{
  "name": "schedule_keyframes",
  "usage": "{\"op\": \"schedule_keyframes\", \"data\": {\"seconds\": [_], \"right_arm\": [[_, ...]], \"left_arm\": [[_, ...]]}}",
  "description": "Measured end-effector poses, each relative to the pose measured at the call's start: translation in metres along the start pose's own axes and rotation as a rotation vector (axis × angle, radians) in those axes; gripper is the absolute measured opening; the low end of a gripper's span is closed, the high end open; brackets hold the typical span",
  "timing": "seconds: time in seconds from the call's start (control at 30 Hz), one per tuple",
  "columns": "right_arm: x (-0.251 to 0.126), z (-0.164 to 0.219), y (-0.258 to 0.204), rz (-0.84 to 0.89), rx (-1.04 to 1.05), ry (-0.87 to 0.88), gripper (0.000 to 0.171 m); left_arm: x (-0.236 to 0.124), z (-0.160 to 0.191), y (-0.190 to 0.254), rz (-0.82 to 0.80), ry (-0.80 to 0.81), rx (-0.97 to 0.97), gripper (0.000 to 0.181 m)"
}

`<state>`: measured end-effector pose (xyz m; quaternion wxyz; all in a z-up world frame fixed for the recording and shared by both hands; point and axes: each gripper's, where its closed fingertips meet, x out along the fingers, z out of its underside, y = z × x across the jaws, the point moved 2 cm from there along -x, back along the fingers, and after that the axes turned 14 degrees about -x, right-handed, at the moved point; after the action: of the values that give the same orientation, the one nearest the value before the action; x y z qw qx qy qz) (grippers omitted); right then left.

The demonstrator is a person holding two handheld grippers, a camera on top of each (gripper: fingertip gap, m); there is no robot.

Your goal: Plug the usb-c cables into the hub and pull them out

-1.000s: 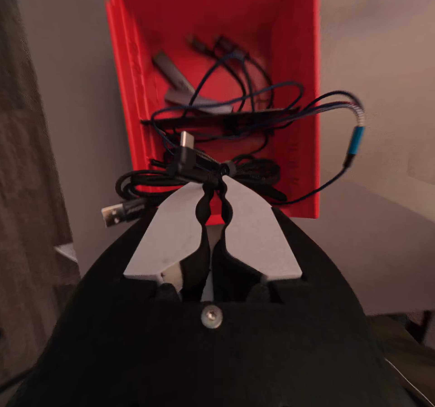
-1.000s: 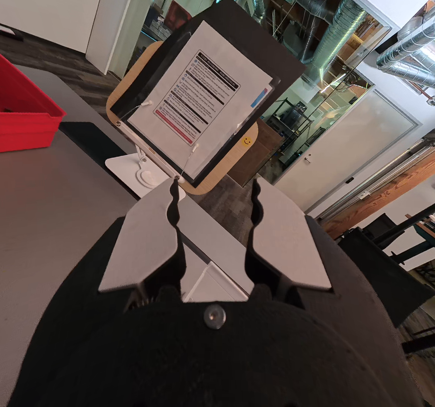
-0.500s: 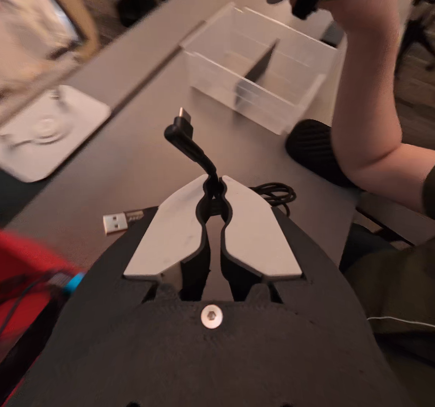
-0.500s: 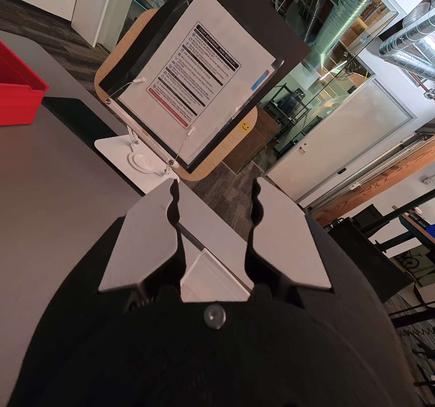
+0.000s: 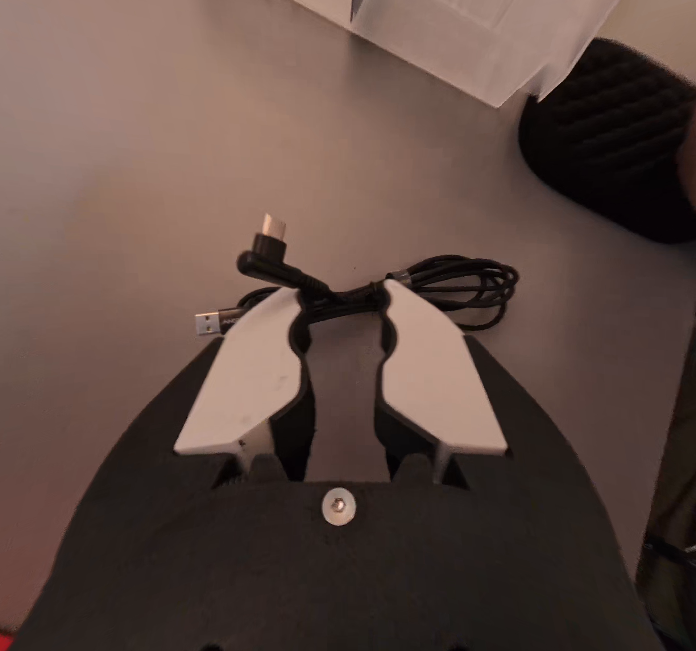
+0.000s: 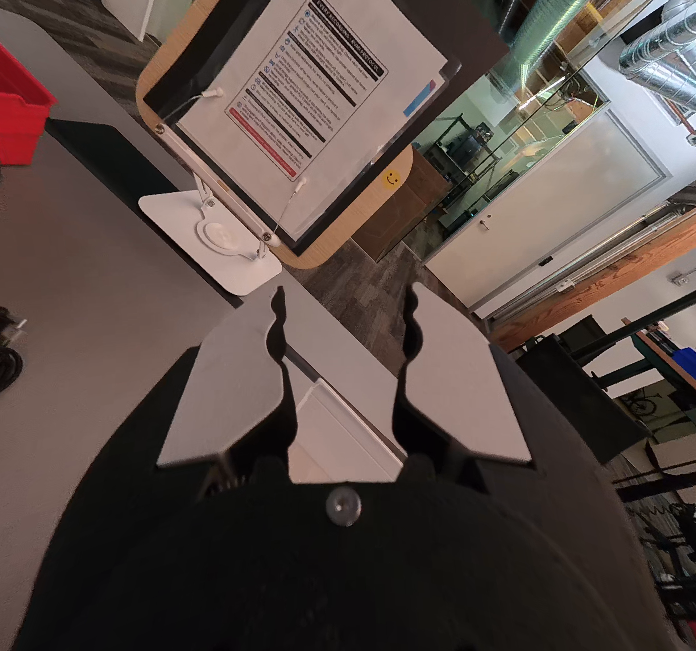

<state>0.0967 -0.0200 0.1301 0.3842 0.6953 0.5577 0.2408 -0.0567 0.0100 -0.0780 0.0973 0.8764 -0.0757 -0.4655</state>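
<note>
A black coiled cable [image 5: 452, 288] lies on the grey table [image 5: 150, 143]. Its angled USB-C plug [image 5: 272, 238] points away from me and its USB-A plug [image 5: 209, 324] sticks out to the left. My left gripper [image 5: 341, 290] is open just over the cable, which crosses between the two fingertips without being pinched. My right gripper [image 6: 344, 293] is open and empty, held above the table and pointing past its far edge. No hub shows in either view.
A clear plastic box [image 5: 452, 11] stands beyond the cable. A black ribbed object [image 5: 610, 135] is at the right. In the right wrist view, a red bin [image 6: 19, 120] sits at the left, with a printed sheet [image 6: 320, 86] on a white stand [image 6: 211, 233].
My left gripper carried the black cable from the red bin over to the table, lowered it, then opened and let it go. My right gripper stayed open and shifted only slightly.
</note>
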Motion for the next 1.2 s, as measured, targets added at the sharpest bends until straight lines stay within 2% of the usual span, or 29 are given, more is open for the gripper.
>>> {"op": "schedule_keyframes", "data": {"seconds": [0.03, 0.1, 0.2, 0.33, 0.37, 0.4, 0.43, 0.53, 0.63, 0.73, 0.9, 1.07, 1.2], "right_arm": [[0.0, 0.002, 0.001, 0.004, -0.004, -0.006, 0.061], [-0.001, 0.005, 0.003, 0.008, -0.001, -0.01, 0.061], [-0.002, 0.008, 0.007, 0.009, 0.021, 0.0, 0.061], [0.0, 0.013, 0.009, 0.002, 0.045, 0.011, 0.061], [0.002, 0.013, 0.008, -0.002, 0.046, 0.011, 0.061], [0.004, 0.014, 0.007, -0.005, 0.046, 0.008, 0.061], [0.006, 0.015, 0.006, -0.008, 0.044, 0.004, 0.061], [0.014, 0.017, 0.002, -0.017, 0.028, -0.016, 0.061], [0.022, 0.021, -0.002, -0.026, 0.0, -0.047, 0.062], [0.031, 0.026, -0.006, -0.035, -0.022, -0.082, 0.062], [0.038, 0.039, -0.005, -0.022, -0.048, -0.144, 0.063], [0.044, 0.038, -0.011, -0.046, -0.048, -0.141, 0.063], [0.046, 0.033, -0.018, -0.057, -0.109, -0.14, 0.063]], "left_arm": [[-0.01, -0.004, 0.0, 0.013, 0.016, -0.003, 0.047], [-0.042, -0.013, -0.002, 0.016, 0.065, 0.014, 0.053], [-0.118, -0.029, -0.024, -0.083, 0.249, 0.056, 0.056], [-0.232, -0.04, -0.1, -0.425, 0.52, 0.122, 0.057], [-0.253, -0.042, -0.123, -0.508, 0.569, 0.176, 0.052], [-0.268, -0.043, -0.146, -0.56, 0.578, 0.226, 0.042], [-0.273, -0.04, -0.168, -0.577, 0.54, 0.25, 0.039], [-0.252, -0.01, -0.227, -0.561, 0.228, 0.285, 0.049], [-0.213, 0.036, -0.263, -0.569, -0.16, 0.404, 0.052], [-0.183, 0.073, -0.29, -0.553, -0.42, 0.502, 0.05], [-0.154, 0.091, -0.304, -0.446, -0.493, 0.587, 0.041], [-0.159, 0.082, -0.303, -0.352, -0.532, 0.532, 0.038], [-0.154, 0.083, -0.301, -0.306, -0.577, 0.627, 0.032]]}}
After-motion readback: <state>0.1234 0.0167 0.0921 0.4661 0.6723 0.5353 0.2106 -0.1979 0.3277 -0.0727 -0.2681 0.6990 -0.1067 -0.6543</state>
